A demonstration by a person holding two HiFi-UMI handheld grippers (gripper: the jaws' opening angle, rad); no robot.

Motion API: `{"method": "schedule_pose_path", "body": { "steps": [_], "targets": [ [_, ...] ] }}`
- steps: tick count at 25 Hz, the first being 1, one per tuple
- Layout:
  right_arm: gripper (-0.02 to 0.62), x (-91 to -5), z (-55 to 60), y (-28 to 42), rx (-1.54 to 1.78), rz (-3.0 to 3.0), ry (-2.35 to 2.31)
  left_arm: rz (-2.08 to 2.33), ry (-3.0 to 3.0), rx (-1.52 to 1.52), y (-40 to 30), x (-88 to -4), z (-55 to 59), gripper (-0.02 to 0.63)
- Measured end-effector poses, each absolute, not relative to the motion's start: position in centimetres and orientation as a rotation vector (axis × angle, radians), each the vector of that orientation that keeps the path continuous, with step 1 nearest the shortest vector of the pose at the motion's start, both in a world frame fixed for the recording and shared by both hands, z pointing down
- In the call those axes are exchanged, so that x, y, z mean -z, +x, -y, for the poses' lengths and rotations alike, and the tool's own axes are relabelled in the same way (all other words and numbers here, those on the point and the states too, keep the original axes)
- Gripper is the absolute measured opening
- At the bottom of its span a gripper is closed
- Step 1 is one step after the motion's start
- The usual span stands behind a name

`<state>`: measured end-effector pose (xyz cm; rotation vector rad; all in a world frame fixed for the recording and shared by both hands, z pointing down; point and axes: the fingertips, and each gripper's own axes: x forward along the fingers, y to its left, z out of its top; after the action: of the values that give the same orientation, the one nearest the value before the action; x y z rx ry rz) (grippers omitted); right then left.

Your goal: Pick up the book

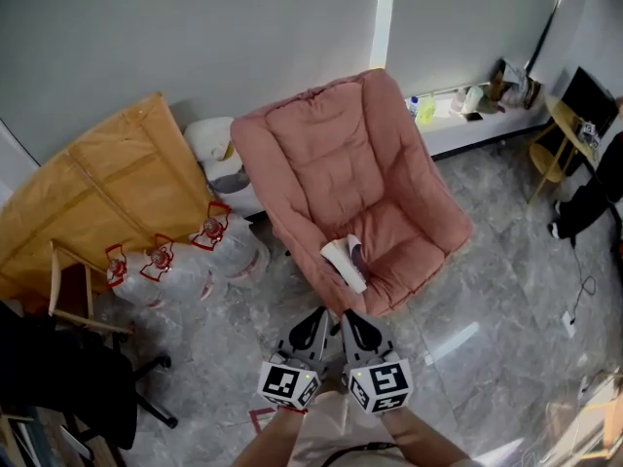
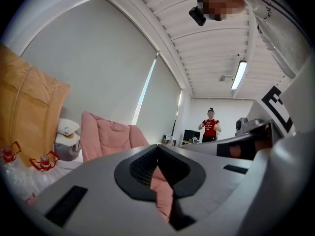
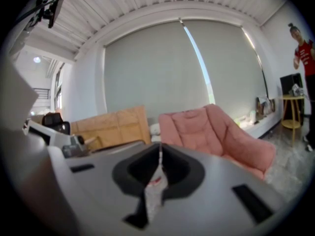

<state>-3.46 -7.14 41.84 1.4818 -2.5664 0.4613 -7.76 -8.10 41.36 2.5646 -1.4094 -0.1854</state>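
Observation:
A white book [image 1: 346, 261] lies half open on the front of the seat of a pink padded chair [image 1: 341, 163], with a dark thing tucked beside it. Both grippers hang side by side over the floor just in front of the chair, pointing at it. My left gripper [image 1: 319, 313] is shut with nothing in it, a little short of the book. My right gripper [image 1: 348, 315] is shut and empty too. In the left gripper view the jaws [image 2: 158, 149] meet at the tips with pink cushion showing behind. The right gripper view shows its tips [image 3: 160, 146] closed. Neither gripper view shows the book.
A large tan cardboard sheet [image 1: 97, 193] leans left of the chair, with clear water jugs [image 1: 165, 261] and a white bin [image 1: 219, 159] beside it. A black office chair [image 1: 58, 387] stands at lower left. A window ledge [image 1: 477, 125] runs at the right, and a person [image 2: 210, 127] stands far off.

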Motion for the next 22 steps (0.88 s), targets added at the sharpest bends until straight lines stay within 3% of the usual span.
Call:
{"method": "schedule_pose_path", "body": {
  "steps": [16, 22],
  "targets": [
    [0.017, -52.7, 13.8, -0.4, -0.498, 2.423, 1.469, 1.465, 2.459, 0.088, -5.9, -52.2, 13.5, 0.015],
    [0.094, -56.6, 15.4, -0.3, -0.517, 2.366, 1.411, 1.473, 2.413, 0.062, -5.2, -55.5, 14.7, 0.015]
  ]
}}
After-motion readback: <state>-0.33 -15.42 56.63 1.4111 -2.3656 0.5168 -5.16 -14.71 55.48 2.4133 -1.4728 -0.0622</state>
